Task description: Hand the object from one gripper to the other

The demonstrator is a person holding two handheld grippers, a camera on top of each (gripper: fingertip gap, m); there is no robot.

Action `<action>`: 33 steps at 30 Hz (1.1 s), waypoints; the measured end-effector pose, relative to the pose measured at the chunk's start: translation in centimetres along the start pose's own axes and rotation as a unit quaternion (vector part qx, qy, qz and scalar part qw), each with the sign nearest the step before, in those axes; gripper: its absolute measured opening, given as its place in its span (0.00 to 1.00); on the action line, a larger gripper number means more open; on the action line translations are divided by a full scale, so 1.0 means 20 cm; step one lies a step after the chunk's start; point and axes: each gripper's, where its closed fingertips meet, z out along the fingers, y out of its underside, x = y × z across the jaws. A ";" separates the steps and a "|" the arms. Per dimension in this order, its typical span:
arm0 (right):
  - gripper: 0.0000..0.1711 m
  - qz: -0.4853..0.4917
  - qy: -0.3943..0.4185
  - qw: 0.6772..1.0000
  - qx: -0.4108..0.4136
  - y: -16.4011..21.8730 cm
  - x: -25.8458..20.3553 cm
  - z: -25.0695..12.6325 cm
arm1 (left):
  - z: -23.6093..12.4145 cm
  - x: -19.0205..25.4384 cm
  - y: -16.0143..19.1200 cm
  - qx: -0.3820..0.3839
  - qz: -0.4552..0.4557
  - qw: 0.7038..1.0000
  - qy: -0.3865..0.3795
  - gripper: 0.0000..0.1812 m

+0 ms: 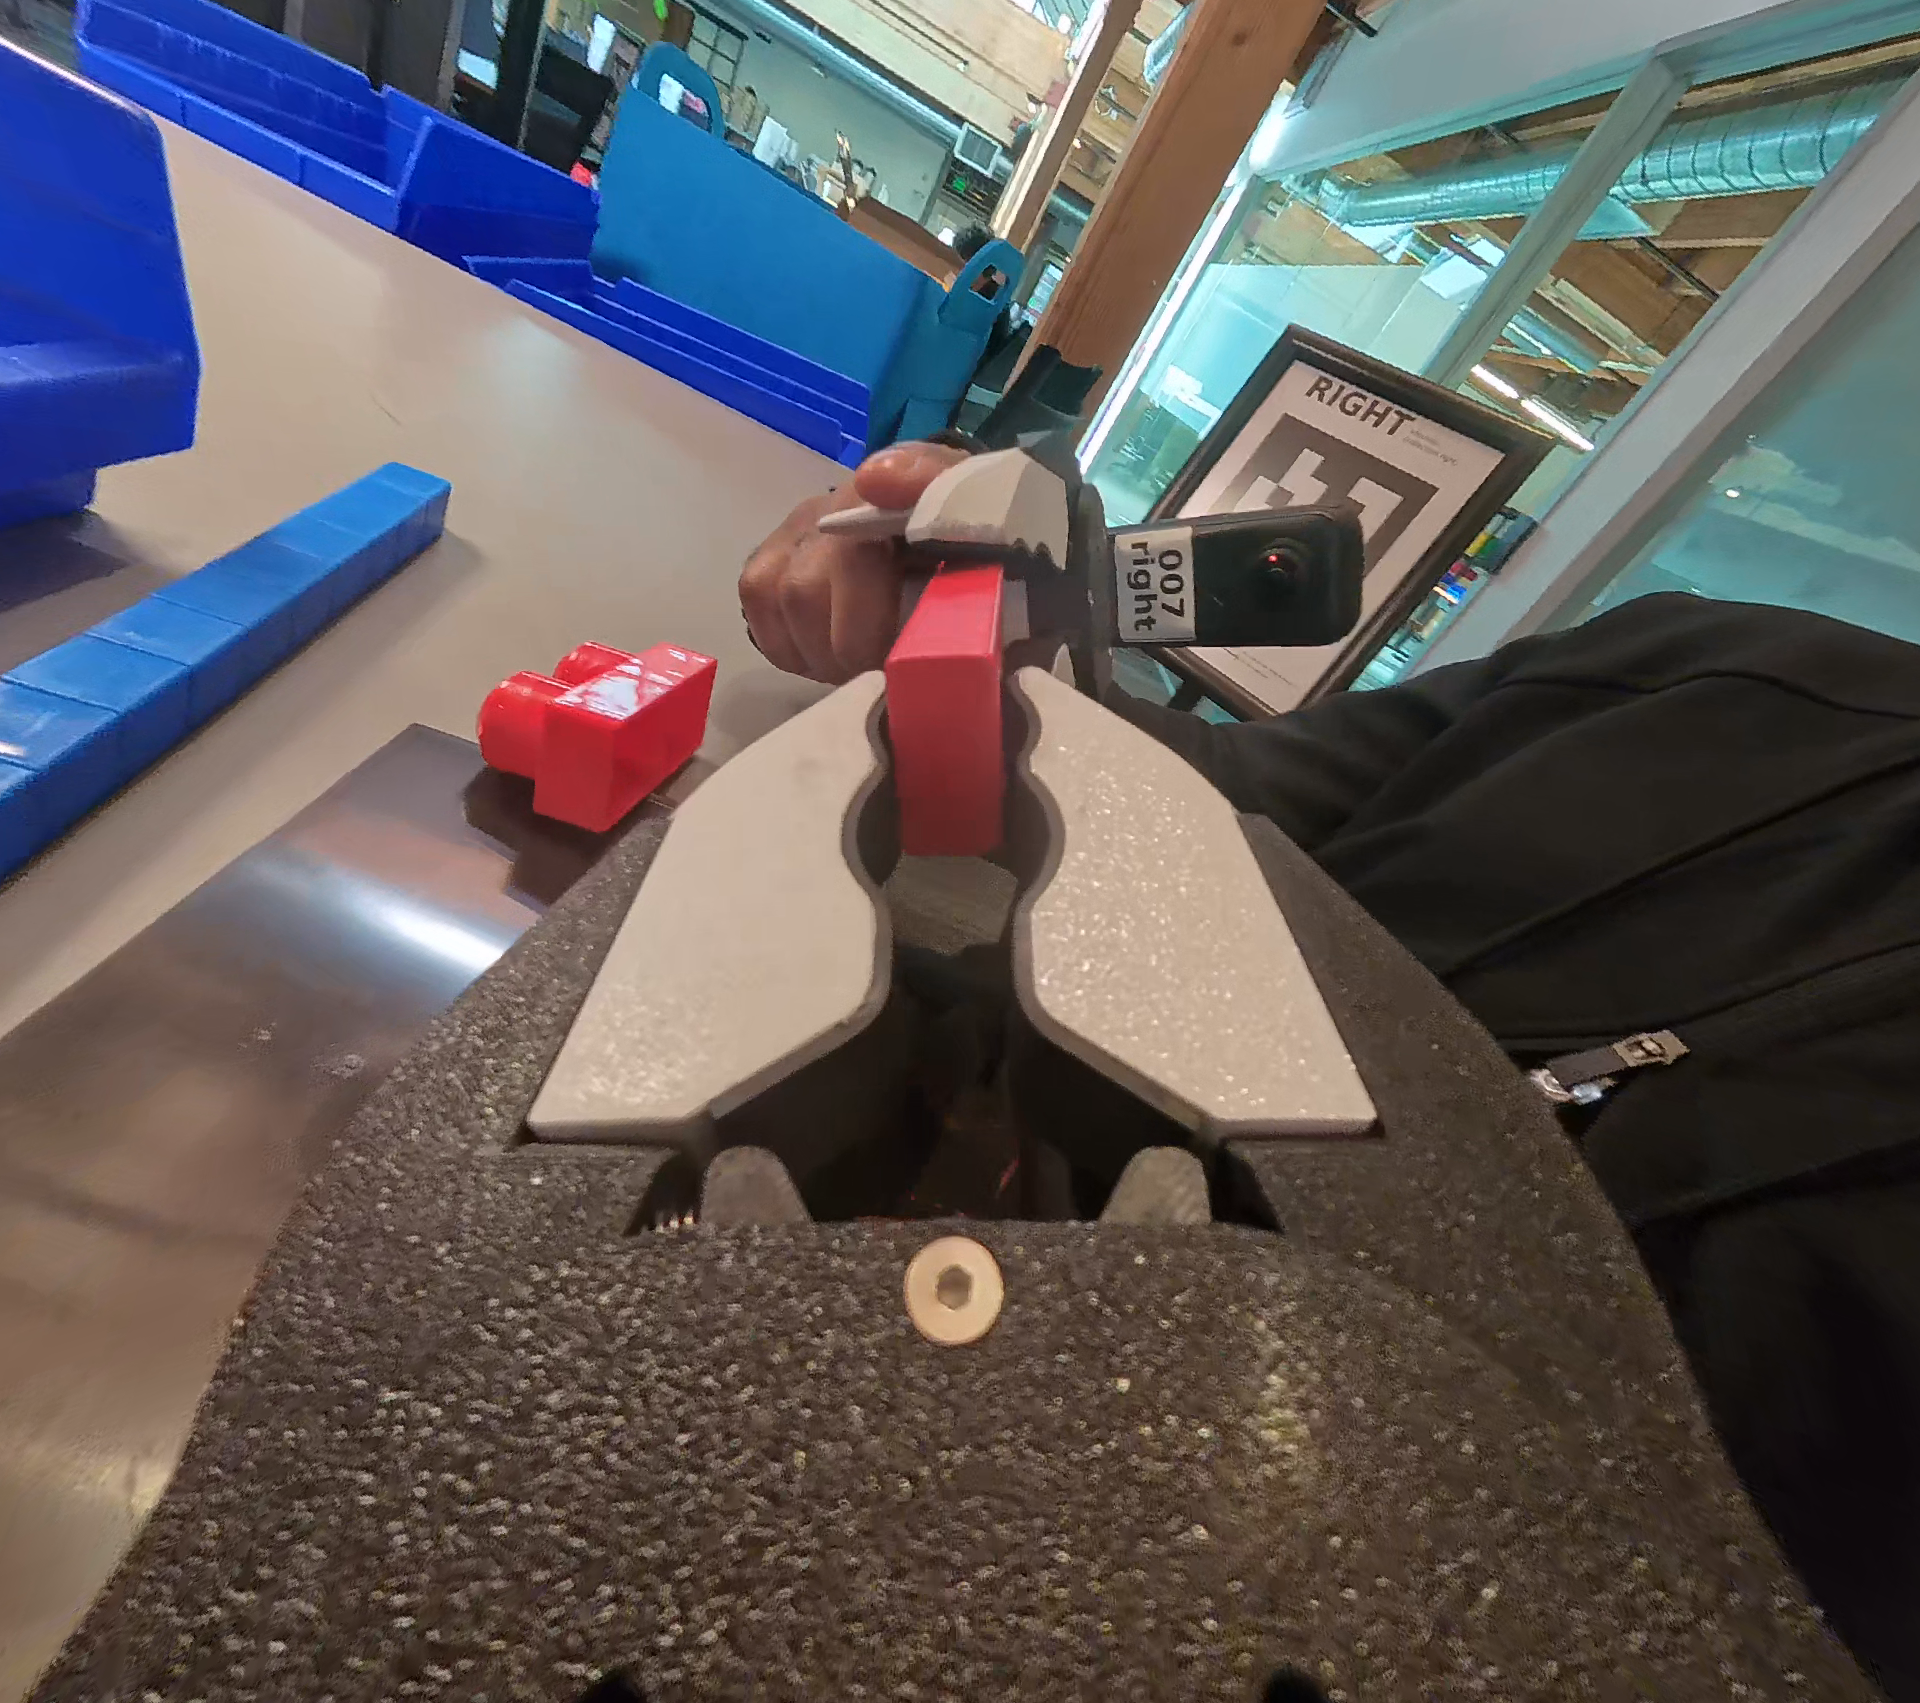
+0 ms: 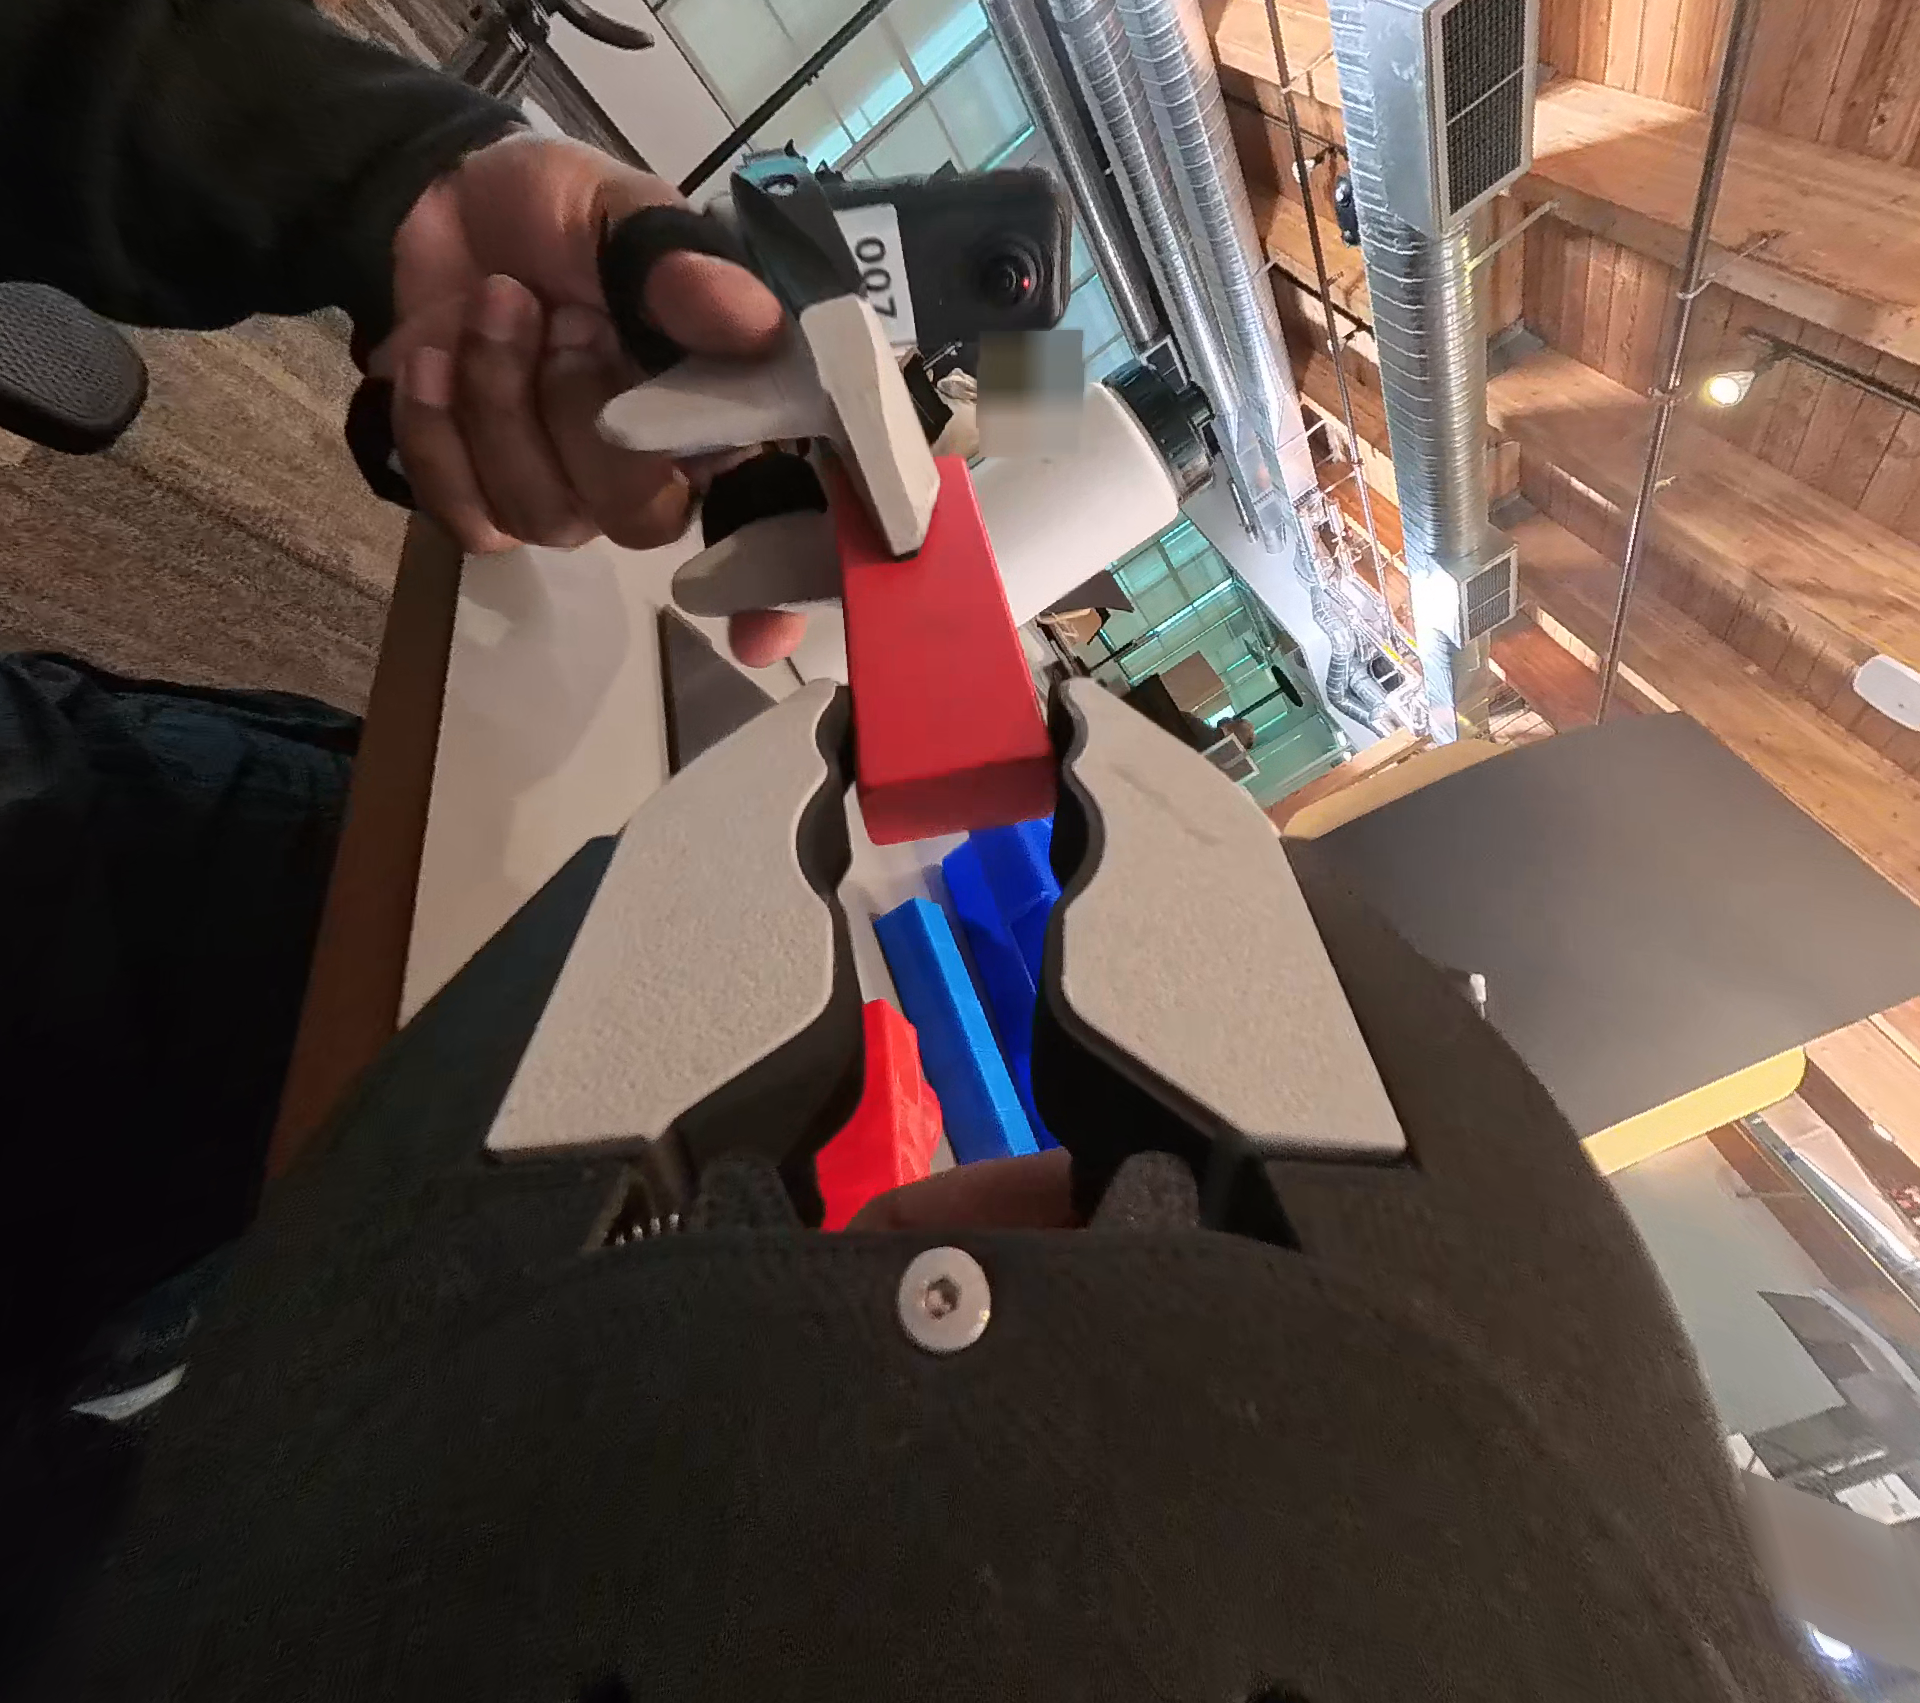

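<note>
While both my left tool [image 1: 948, 697] and right tool [image 2: 945, 718] are clamped on the red block [image 1: 948, 708], we're mid-handoff, so next one side should let go.

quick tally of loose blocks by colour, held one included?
Red: 2, the red bar held between left gripper and right gripper, and the red block on the table
Blue: 1, the long blue bar
Total: 3

Bare tabletop [image 1: 343, 365] between blue bar [image 1: 208, 625] and far blue bins [image 1: 499, 199]: room to pass. Red stud piece [image 1: 603, 723] just beside left claw [image 1: 951, 703]. Framed sign [image 1: 1340, 510] behind right claw [image 1: 977, 552].
</note>
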 end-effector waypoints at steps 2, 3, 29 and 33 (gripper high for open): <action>0.20 0.008 -0.012 1.000 -0.002 0.00 -0.02 0.00 | -0.01 -0.02 -0.03 0.025 0.018 0.999 -0.014 0.14; 0.20 0.017 -0.019 1.000 0.000 0.00 -0.02 0.00 | -0.02 -0.02 -0.06 0.042 0.030 0.998 -0.020 0.19; 0.20 0.184 -0.118 0.974 0.065 -0.09 -0.05 -0.06 | -0.03 0.12 0.00 -0.009 0.459 0.883 -0.097 0.26; 0.20 0.190 -0.131 0.970 0.073 -0.11 -0.07 -0.06 | -0.02 0.13 0.04 -0.020 0.461 0.884 -0.083 0.25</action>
